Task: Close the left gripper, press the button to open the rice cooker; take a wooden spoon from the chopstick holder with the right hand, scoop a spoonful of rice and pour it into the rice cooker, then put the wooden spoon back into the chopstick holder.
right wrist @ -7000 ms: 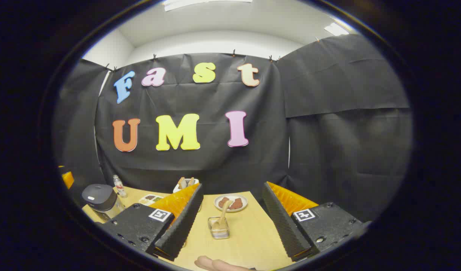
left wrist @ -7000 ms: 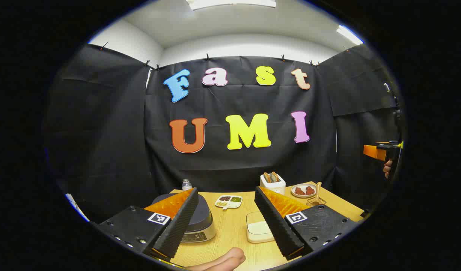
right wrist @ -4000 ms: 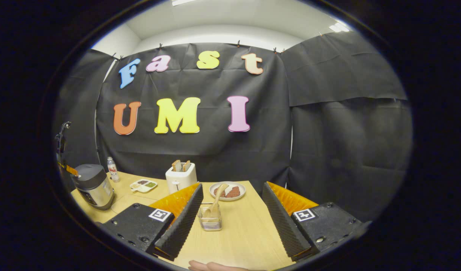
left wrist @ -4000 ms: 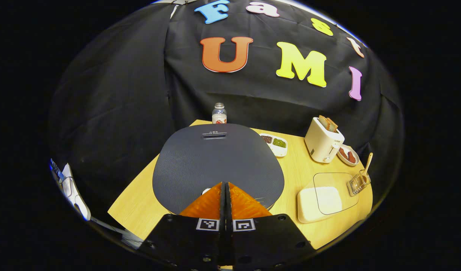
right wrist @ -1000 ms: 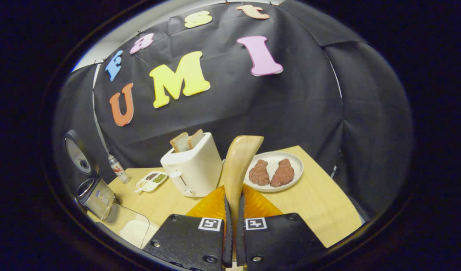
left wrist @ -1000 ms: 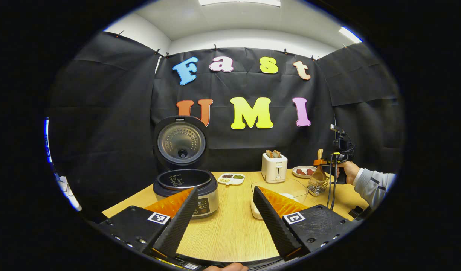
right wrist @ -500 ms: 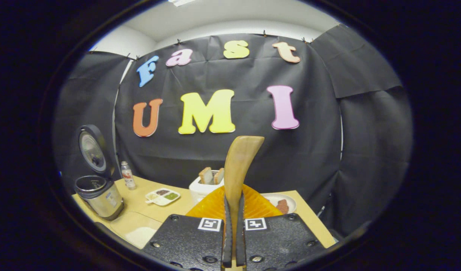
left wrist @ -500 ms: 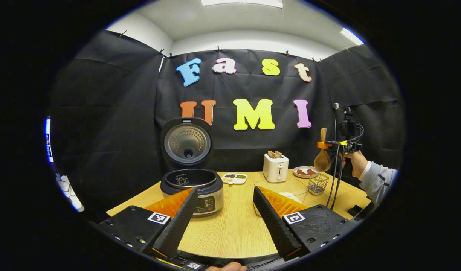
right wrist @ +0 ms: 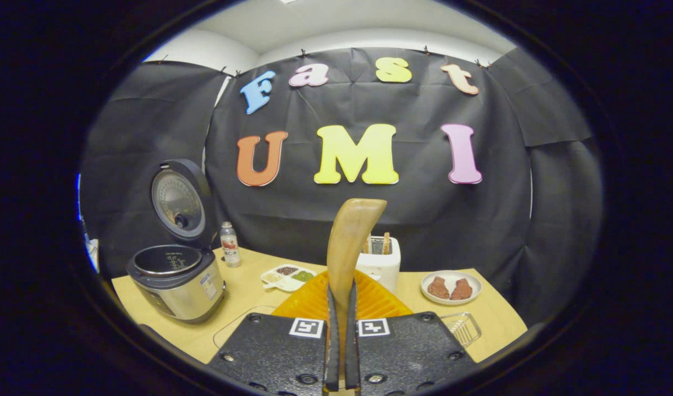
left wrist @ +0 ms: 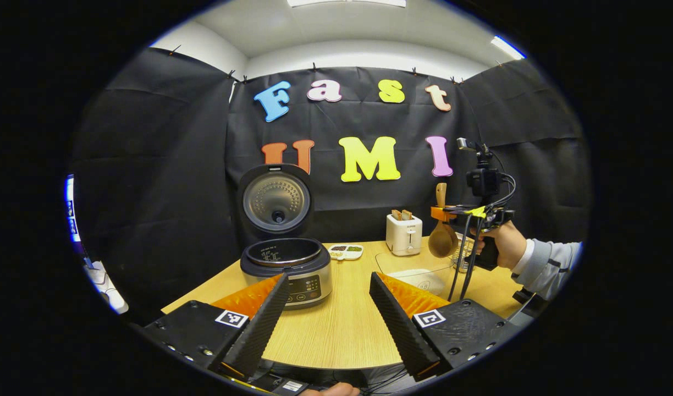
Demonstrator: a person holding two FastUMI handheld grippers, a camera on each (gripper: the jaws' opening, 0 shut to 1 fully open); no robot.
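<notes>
The rice cooker stands on the table with its lid swung up and its pot bare. My left gripper hangs open near the table's front edge, nothing between its fingers. My right gripper is shut on the wooden spoon, whose handle stands up between its fingers. In the left gripper view the right gripper holds the spoon bowl-down above the clear rice container. The wire chopstick holder sits to the right.
A white toaster with bread, a divided dish of beans, a small bottle and a plate with two meat pieces stand along the back of the wooden table. A hand and grey sleeve hold the right gripper.
The right gripper carried the spoon leftward from above the chopstick holder to over the rice container and turned toward the cooker. The left gripper stayed open, drawing back slightly.
</notes>
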